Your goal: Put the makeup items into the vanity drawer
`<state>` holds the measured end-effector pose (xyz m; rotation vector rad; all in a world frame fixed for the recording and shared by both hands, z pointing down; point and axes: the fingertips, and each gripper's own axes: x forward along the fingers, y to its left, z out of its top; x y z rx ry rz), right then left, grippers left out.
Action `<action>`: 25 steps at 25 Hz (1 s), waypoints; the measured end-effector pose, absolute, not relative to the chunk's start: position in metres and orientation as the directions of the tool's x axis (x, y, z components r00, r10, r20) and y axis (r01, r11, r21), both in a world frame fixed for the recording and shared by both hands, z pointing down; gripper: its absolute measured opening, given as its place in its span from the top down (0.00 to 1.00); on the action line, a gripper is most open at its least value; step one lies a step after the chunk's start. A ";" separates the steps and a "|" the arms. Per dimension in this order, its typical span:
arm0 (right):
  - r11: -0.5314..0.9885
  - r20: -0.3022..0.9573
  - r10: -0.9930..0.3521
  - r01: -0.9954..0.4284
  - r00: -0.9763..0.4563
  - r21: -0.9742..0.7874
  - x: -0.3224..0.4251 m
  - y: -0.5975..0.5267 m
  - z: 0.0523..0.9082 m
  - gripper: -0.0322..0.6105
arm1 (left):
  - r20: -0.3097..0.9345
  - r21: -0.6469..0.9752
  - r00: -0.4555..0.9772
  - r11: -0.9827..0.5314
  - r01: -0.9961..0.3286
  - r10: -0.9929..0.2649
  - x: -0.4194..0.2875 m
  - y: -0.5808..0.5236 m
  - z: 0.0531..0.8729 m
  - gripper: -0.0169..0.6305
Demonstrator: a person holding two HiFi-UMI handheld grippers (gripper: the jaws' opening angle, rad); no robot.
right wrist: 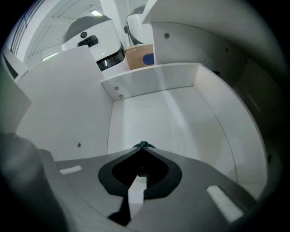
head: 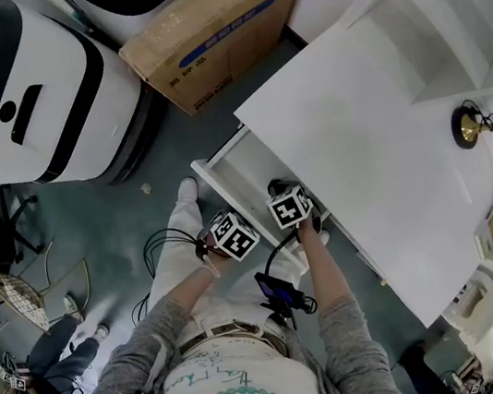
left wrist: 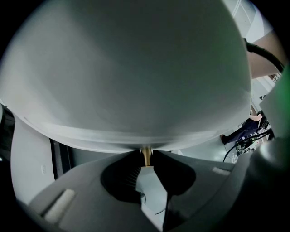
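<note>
You are standing at the white vanity [head: 359,144], and its drawer [head: 235,173] is sticking out toward you. Your left gripper [left wrist: 146,152] is squeezing tight on the small gold knob [left wrist: 146,157] that is poking out of the drawer's white front [left wrist: 127,68]. Your right gripper [right wrist: 143,147] is reaching down inside the drawer, over its white floor. Its jaws are pressing together, and they are pinching a tiny dark green thing [right wrist: 143,145] right at their tips. It is too small to tell what kind of makeup item it is, or if it is touching the floor of the drawer. A brown cardboard box [head: 217,30] is lying on the ground past the drawer, beside a big white and black machine [head: 22,88]. A little gold thing [head: 466,127] is sitting on a white ledge at the far side of the vanity top.
</note>
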<state>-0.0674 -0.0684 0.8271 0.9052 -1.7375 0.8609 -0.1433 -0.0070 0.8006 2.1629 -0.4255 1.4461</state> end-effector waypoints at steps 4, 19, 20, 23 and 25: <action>0.478 0.945 -0.186 -0.865 -0.268 -0.151 -0.070 -0.068 0.829 0.90 | 0.917 0.248 0.398 -0.821 -0.514 0.028 -0.142 -0.005 0.798 0.84; 0.464 0.954 -0.161 -0.873 -0.251 -0.151 -0.063 -0.062 0.845 0.90 | 0.914 0.257 0.404 -0.815 -0.519 0.031 -0.141 -0.005 0.797 0.84; 0.462 0.954 -0.162 -0.874 -0.251 -0.151 -0.063 -0.062 0.845 0.90 | 0.914 0.256 0.404 -0.815 -0.520 0.030 -0.141 -0.006 0.796 0.84; 0.458 0.954 -0.164 -0.876 -0.251 -0.152 -0.063 -0.062 0.845 0.90 | 0.915 0.255 0.403 -0.815 -0.521 0.029 -0.142 -0.006 0.796 0.84; 0.455 0.953 -0.167 -0.877 -0.254 -0.154 -0.063 -0.062 0.844 0.89 | 0.915 0.254 0.402 -0.816 -0.520 0.029 -0.142 -0.005 0.796 0.84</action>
